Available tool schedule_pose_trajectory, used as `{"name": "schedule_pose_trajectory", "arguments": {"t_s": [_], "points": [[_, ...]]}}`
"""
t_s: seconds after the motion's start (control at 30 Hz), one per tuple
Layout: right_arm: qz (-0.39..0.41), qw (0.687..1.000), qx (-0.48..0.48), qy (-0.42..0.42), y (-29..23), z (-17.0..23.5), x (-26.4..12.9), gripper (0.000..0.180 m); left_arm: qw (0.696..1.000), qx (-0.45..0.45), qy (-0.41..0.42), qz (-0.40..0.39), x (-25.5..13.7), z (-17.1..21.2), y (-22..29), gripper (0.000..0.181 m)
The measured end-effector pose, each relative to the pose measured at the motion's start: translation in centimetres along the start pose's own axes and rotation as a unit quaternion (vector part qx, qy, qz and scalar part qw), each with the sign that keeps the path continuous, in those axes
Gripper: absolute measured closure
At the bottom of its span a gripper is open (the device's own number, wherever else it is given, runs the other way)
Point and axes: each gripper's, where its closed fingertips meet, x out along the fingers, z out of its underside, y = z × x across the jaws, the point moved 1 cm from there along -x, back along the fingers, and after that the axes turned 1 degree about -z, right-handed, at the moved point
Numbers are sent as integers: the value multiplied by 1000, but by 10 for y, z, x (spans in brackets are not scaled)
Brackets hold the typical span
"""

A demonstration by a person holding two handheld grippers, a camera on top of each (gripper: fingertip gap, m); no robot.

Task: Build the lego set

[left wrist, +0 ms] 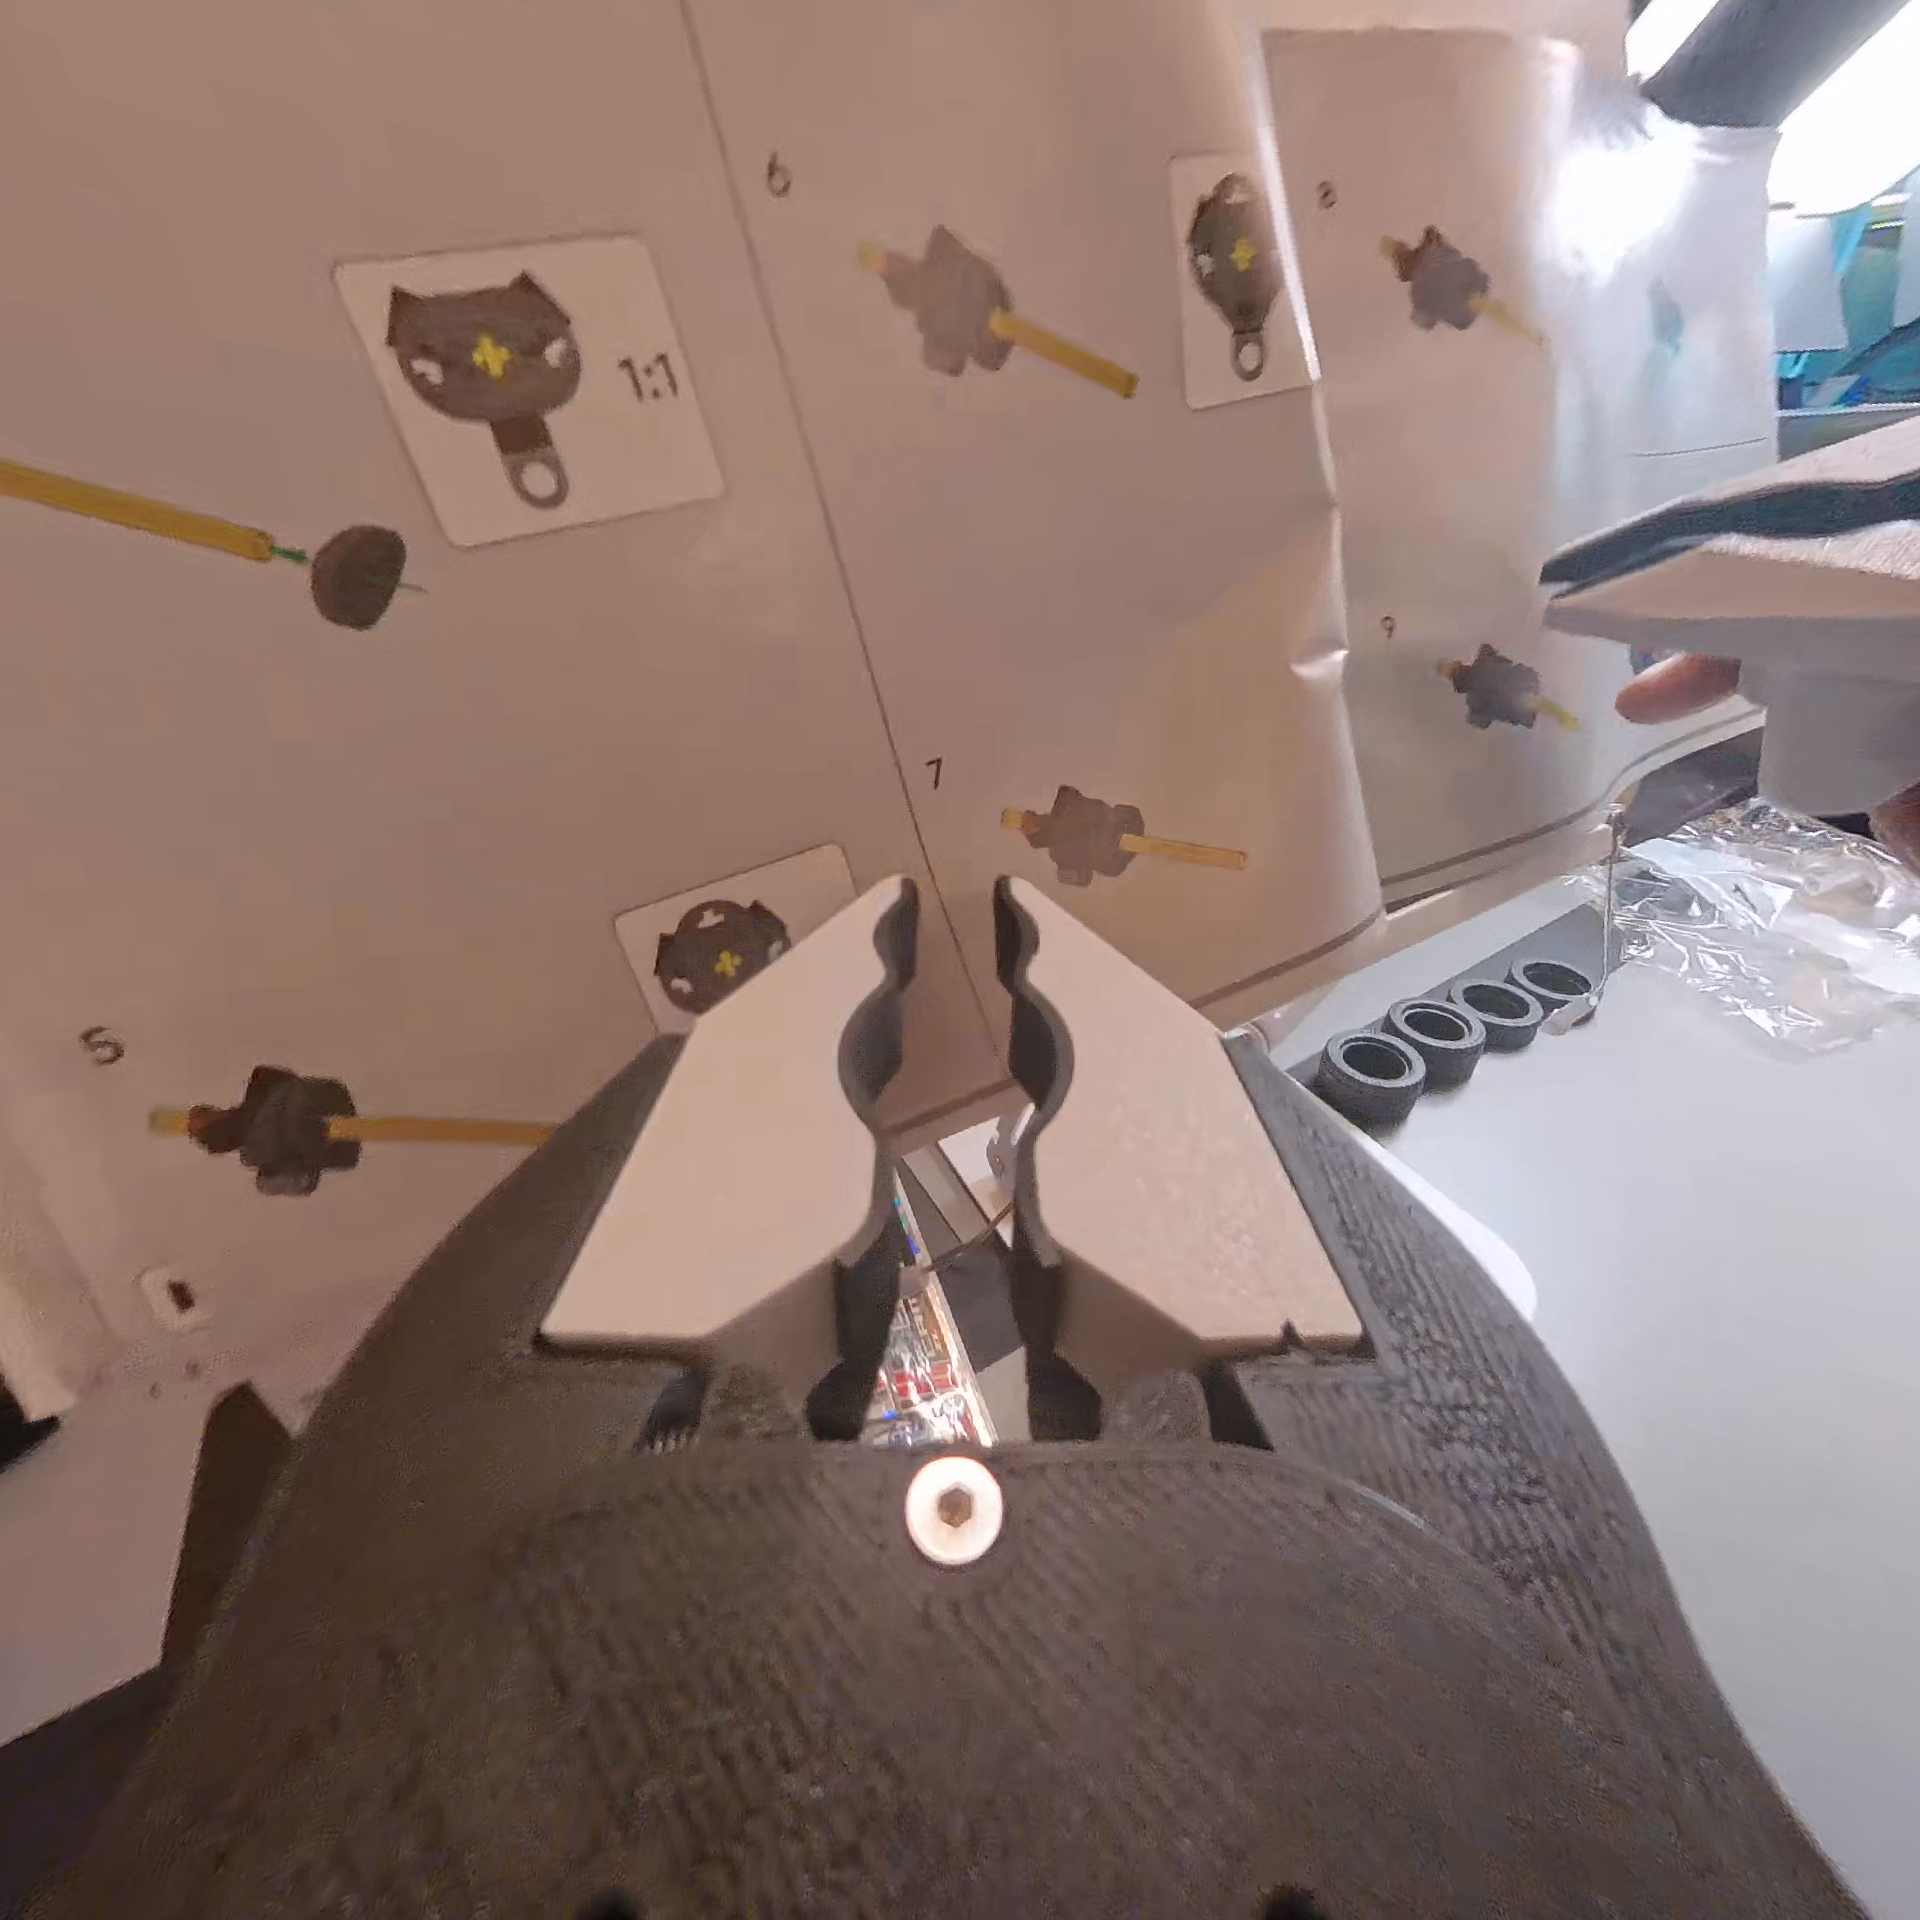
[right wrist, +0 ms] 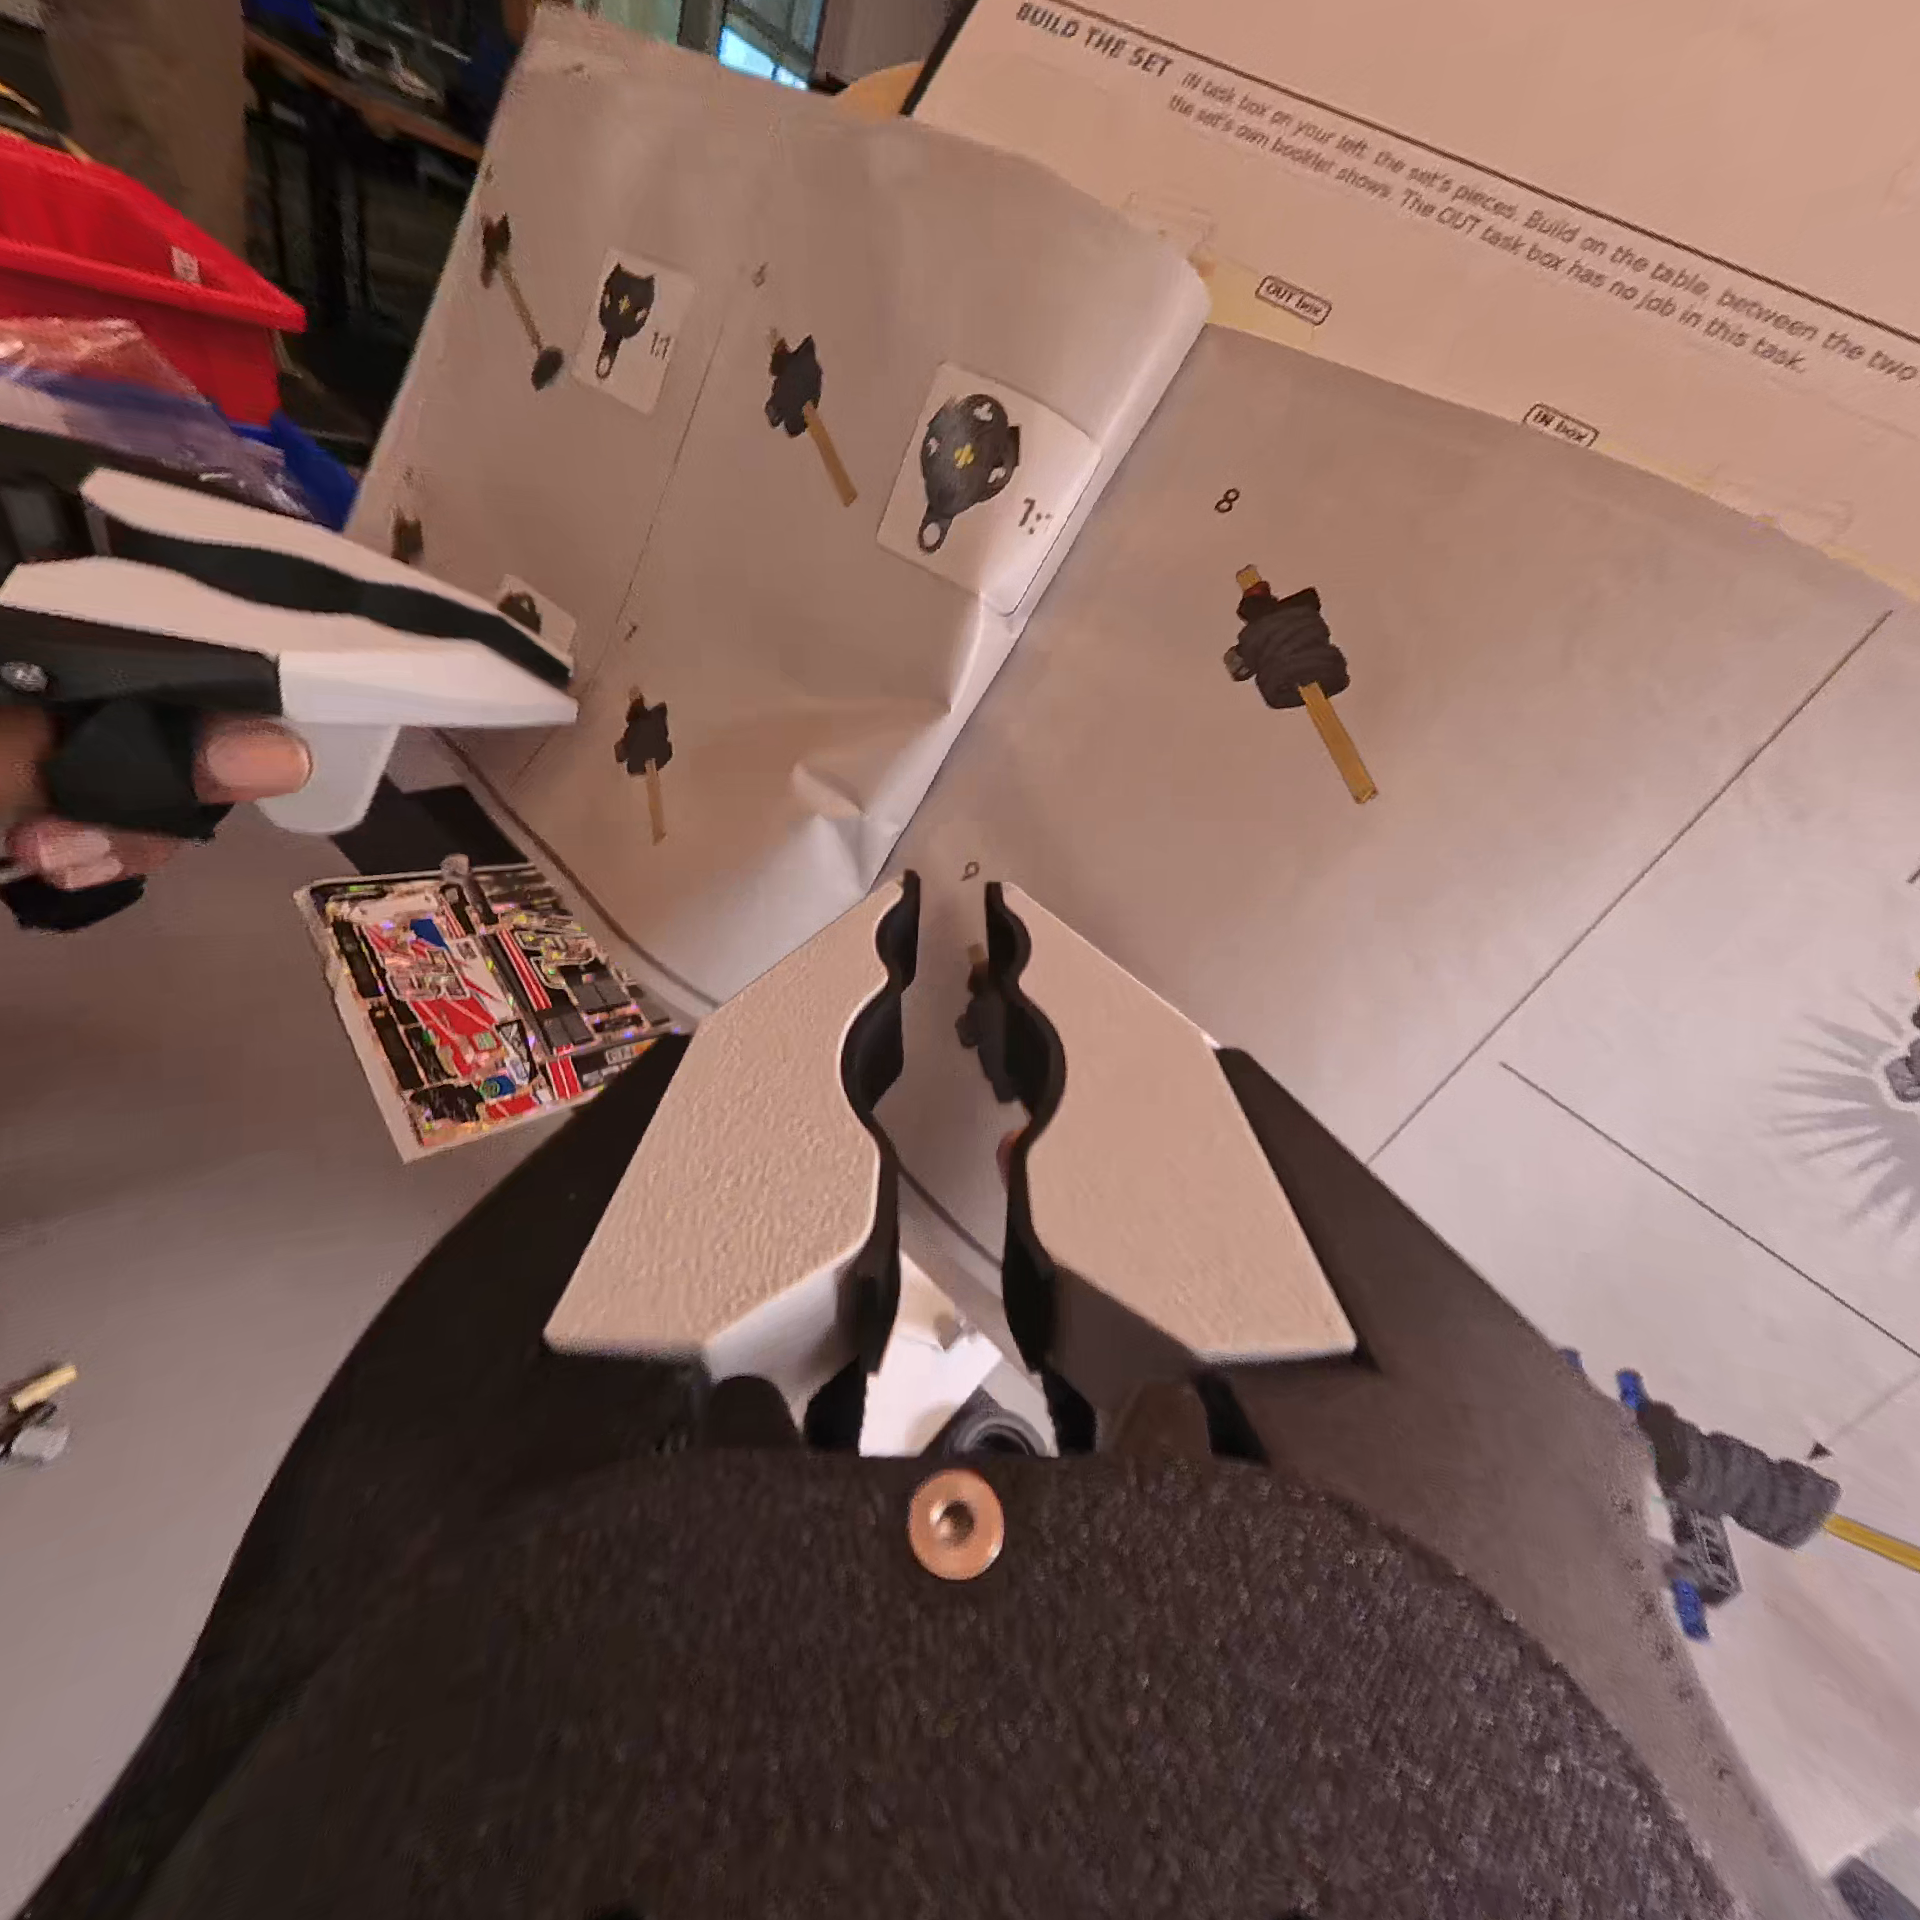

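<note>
An open instruction booklet with printed build steps fills the left wrist view, and its left page stands raised. My left gripper points at that page. Its jaws are drawn in to a narrow slit, with only the printed page visible through it. In the right wrist view the left gripper has its tips at the raised page's lower left part. My right gripper hovers over the flatter right page. Its jaws are also a narrow slit with nothing in them. The right gripper shows in the left wrist view too.
Several black tyres stand in a row on the white table beside a clear plastic bag. A shiny sticker sheet lies under the raised page. A small built piece lies far left. A red box and a printed task sheet are behind. The left gripper's tips are roughly 15 centimeters from the right gripper's.
</note>
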Motion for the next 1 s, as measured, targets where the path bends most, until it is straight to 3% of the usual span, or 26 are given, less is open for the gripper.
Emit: {"name": "schedule_pose_trajectory", "arguments": {"t_s": [0.07, 0.1, 0.2, 0.3, 0.47, 0.57, 0.7, 0.77, 0.8, 0.83, 0.87, 0.9, 0.93, 1.0], "points": [[-8, 1000, -9, -2, -4, 6, -7, 168, 1000, 13, 21, -12, -6, -9, -1, 166], [-11, 1000, -10, -2, -6, 10, -11, 166, 999, 15, 35, -29, -10, -15, -6, 156], [-25, 1000, -4, -3, -10, 22, -26, 164, 995, -5, 58, -79, -20, -28, -29, 104], [-37, 999, 3, -6, -11, 35, -41, 163, 991, -21, 56, -118, -20, -28, -52, 69], [-46, 999, 23, -5, -8, 50, -67, 163, 997, -54, -1, -61, 13, -5, -39, 60], [-45, 998, 37, 0, -5, 55, -83, 163, 996, -59, -17, -67, 19, -2, -31, 80], [-47, 998, 44, 1, -1, 63, -102, 164, 993, -38, 5, -108, 5, -14, -34, 131], [-47, 998, 46, 1, 1, 66, -110, 164, 995, -26, 13, -95, -2, -20, -29, 169], [-48, 998, 49, 3, 2, 67, -113, 165, 997, -21, 4, -78, -4, -20, -24, 181], [-50, 997, 53, 4, 2, 67, -115, 165, 997, -17, -5, -70, -6, -20, -22, 181], [-51, 997, 57, 4, 2, 68, -116, 165, 997, -11, -5, -79, -9, -22, -26, 176], [-51, 997, 60, 6, 3, 68, -118, 165, 995, -2, 3, -101, -13, -27, -34, 158], [-51, 997, 61, 9, 2, 67, -120, 165, 992, 7, 12, -126, -18, -32, -44, 128], [-52, 997, 62, 15, 1, 66, -125, 165, 987, 5, 8, -158, -24, -38, -65, 86]]}}
